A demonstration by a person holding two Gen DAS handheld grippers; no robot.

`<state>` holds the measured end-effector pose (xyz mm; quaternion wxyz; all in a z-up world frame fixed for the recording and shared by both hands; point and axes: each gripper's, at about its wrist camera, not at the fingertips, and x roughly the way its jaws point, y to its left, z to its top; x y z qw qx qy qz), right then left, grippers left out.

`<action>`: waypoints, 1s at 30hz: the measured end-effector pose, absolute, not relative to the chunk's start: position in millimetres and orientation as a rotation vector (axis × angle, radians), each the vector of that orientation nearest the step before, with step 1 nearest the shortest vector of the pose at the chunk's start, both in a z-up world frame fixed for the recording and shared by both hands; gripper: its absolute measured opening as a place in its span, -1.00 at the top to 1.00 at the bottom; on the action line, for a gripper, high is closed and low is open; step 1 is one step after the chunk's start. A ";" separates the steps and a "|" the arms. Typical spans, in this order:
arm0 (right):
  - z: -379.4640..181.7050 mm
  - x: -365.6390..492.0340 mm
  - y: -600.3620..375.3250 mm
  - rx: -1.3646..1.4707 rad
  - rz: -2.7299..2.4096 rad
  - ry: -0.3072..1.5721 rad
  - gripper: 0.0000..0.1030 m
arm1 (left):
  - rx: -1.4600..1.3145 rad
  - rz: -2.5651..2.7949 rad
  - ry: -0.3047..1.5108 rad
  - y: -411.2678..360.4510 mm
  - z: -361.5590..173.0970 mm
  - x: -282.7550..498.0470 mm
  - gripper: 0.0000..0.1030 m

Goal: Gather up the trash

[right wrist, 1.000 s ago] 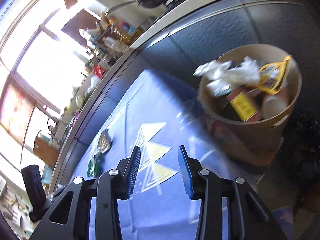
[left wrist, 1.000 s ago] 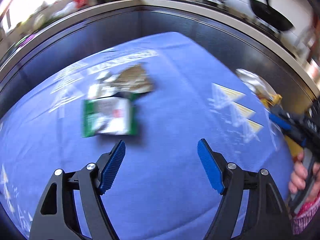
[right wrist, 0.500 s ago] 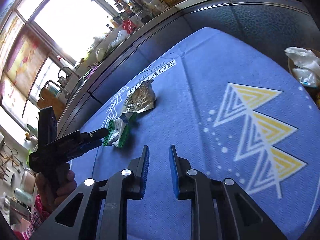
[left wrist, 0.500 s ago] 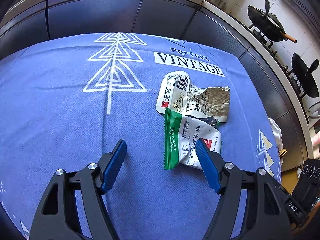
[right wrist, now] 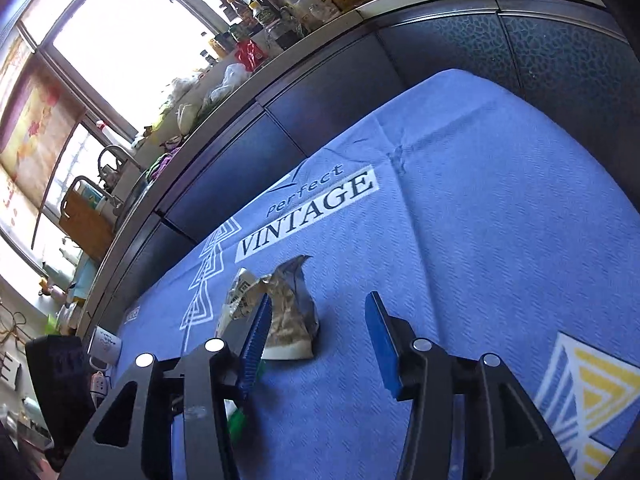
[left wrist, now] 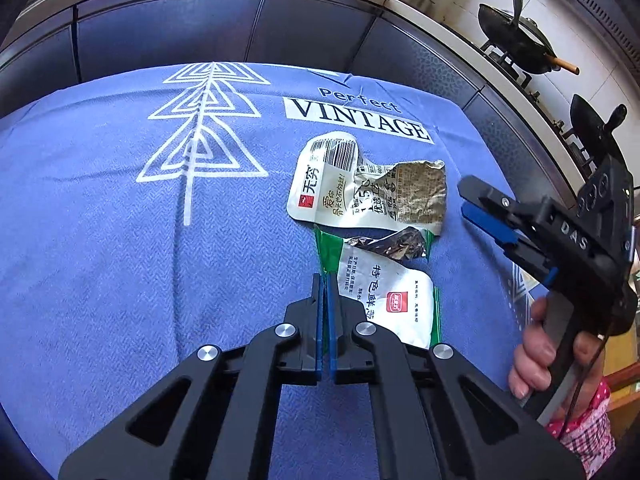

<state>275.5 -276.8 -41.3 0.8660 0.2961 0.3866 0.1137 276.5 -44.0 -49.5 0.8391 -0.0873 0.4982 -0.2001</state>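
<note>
Woks (left wrist: 516,42) sit on a stove beyond the dark cabinet fronts (left wrist: 168,36); bottles and bags crowd the counter under the window (right wrist: 100,28). Woven blue cloth (left wrist: 100,240), printed with white triangles and "VINTAGE", carries two flat crinkled wrappers touching each other: a cream wrapper (left wrist: 360,184) with torn foil lining, and a green-edged wrapper (left wrist: 384,292) nearer the camera. The left gripper (left wrist: 325,280), angled steeply down, is clamped together on the green-edged wrapper's left edge. The right gripper (right wrist: 316,320), held by a hand (left wrist: 532,356), is opening, the cream wrapper's crumpled end between its jaws, untouched.
</note>
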 end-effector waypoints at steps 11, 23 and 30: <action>-40.1 268.6 -232.2 0.500 0.312 0.847 0.90 | -0.227 -0.414 1.035 -14.0 -38.8 243.3 0.97; -36.8 143.3 -259.3 0.618 0.276 0.808 0.92 | -0.197 -0.390 0.998 16.1 -28.9 191.2 0.97; -51.7 64.1 -275.7 0.695 0.231 0.845 0.92 | -0.147 -0.400 0.959 27.5 -23.9 161.3 0.96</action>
